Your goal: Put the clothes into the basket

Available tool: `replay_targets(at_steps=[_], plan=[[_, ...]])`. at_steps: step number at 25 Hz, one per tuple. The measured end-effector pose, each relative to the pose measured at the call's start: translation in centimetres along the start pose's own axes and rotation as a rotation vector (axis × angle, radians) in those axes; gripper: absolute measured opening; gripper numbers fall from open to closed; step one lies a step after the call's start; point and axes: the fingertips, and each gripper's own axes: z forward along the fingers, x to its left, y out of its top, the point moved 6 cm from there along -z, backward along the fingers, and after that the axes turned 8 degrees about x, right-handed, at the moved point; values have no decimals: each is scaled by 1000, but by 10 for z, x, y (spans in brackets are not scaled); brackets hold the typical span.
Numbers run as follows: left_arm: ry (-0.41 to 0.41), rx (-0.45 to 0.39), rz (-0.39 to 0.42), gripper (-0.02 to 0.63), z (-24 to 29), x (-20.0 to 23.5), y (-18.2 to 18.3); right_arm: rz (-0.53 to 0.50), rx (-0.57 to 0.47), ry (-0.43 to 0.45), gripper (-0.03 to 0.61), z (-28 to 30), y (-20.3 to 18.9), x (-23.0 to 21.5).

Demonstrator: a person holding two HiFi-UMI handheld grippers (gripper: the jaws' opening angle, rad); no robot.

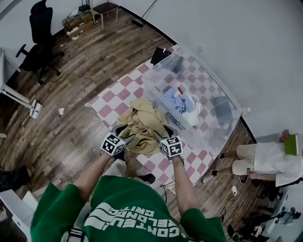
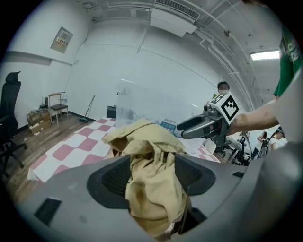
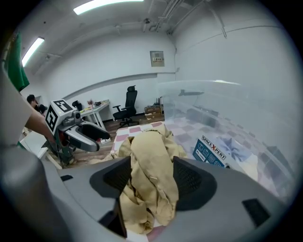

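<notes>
A crumpled tan garment (image 1: 142, 124) lies on the red-and-white checkered mat (image 1: 113, 101), right against the near wall of the clear plastic basket (image 1: 156, 80). Both grippers reach into it from the near side. My left gripper (image 1: 127, 133) is at its left edge, my right gripper (image 1: 162, 133) at its right edge. In the left gripper view the jaws (image 2: 151, 175) stand apart with tan cloth (image 2: 147, 142) bunched between them. The right gripper (image 3: 149, 179) is also spread around the cloth (image 3: 151, 151). Blue and white clothes (image 1: 182, 104) lie inside the basket.
A dark folded item (image 1: 221, 109) sits in the basket's far end. A black office chair (image 1: 40, 35) and a small table (image 1: 105, 8) stand far off on the wood floor. A seated person (image 1: 265, 160) is to the right, beyond the mat.
</notes>
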Motion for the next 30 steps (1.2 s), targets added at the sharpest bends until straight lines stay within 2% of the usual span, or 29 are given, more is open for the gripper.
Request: replay_targets(at_steps=[2, 5, 12, 19, 25, 30], plan=[[0, 19, -40, 321, 4, 6, -13, 0, 17, -3, 299, 9, -2, -5], [-9, 67, -86, 365, 10, 10, -32, 6, 51, 6, 339, 24, -6, -11], [-25, 169, -205, 444, 36, 20, -66, 19, 134, 24, 357, 59, -15, -21], [-52, 246, -257, 449, 60, 28, -79, 85, 160, 27, 357, 81, -20, -27], [-68, 260, -296, 449, 69, 30, -85, 130, 158, 38, 356, 87, -24, -25], [-75, 269, -289, 432, 76, 32, -83, 160, 175, 53, 351, 94, -23, -24]])
